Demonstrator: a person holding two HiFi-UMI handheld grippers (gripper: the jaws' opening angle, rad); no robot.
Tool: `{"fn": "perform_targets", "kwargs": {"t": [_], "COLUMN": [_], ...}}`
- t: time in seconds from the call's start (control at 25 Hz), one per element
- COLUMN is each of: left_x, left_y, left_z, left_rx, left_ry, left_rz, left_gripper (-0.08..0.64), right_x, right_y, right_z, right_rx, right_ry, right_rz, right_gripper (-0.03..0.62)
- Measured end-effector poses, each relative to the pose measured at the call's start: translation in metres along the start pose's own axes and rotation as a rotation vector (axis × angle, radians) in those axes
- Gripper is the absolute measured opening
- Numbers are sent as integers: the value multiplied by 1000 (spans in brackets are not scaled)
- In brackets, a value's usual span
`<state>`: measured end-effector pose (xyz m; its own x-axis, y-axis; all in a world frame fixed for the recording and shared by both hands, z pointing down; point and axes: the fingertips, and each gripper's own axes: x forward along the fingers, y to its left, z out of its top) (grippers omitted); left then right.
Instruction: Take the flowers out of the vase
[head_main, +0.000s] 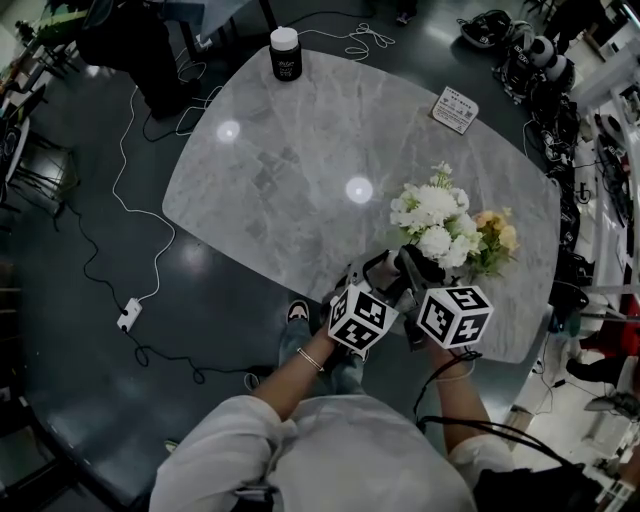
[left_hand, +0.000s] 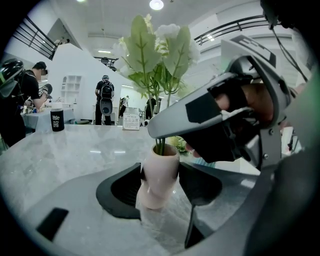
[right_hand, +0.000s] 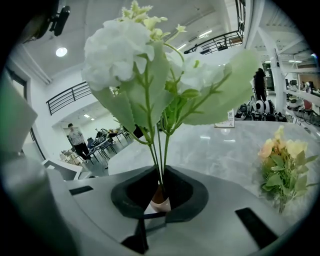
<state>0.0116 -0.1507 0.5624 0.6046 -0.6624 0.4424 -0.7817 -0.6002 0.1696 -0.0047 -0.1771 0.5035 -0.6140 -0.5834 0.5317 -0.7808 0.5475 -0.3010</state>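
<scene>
Step in hand: securing the grip before the pull; no stem has left the vase yet.

The left claw (left_hand: 160, 187) is clamped on the pale pink vase (left_hand: 161, 167), a pad pressed against each side of its body. The vase stands upright on the marble worktop (head_main: 290, 170), near the edge closest to the person.

The right claw (right_hand: 159, 192) is drawn narrow about the green stems (right_hand: 160, 160), just above the vase mouth. Its pads appear to press on the stems, though the contact itself is partly shadowed.

Next move, by my assessment: the right claw lifts the stems straight up along the vase's axis while the left claw holds the vase down. A slanted pull would likely drag the stems against the rim and tip the vase.

Containers:
- Black jar (head_main: 286, 53), far side of the worktop, white lid on; contents not visible.
- The vase holds the white flowers (right_hand: 125, 50), heads and leaves spreading well above the rim.

To the right, a bunch of yellow and peach flowers (right_hand: 282, 165) lies loose on the worktop, in no container, near the vase but apart from it.
</scene>
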Motion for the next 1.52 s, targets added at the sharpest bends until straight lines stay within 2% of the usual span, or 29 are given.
{"fn": "perform_targets", "kwargs": {"t": [0.6, 0.8, 1.2, 1.36, 1.52], "left_x": [2, -1, -12, -21, -31], "left_y": [1, 0, -3, -4, -6], "left_z": [1, 8, 19, 24, 39], "left_rx": [-9, -24, -14, -34, -29], "left_ry": [9, -14, -43, -49, -55], "left_rz": [15, 13, 13, 16, 34], "left_gripper": [247, 247, 247, 247, 247], "right_x": [-10, -16, -31, -46, -64], "right_y": [-2, -1, -6, -3, -5], "right_z": [14, 24, 46, 58, 72], "right_rx": [-3, -1, 10, 22, 38], "right_ry": [-32, -51, -130, -179, -227], "right_rz": [6, 5, -9, -5, 0], "right_gripper": [21, 21, 21, 21, 21]}}
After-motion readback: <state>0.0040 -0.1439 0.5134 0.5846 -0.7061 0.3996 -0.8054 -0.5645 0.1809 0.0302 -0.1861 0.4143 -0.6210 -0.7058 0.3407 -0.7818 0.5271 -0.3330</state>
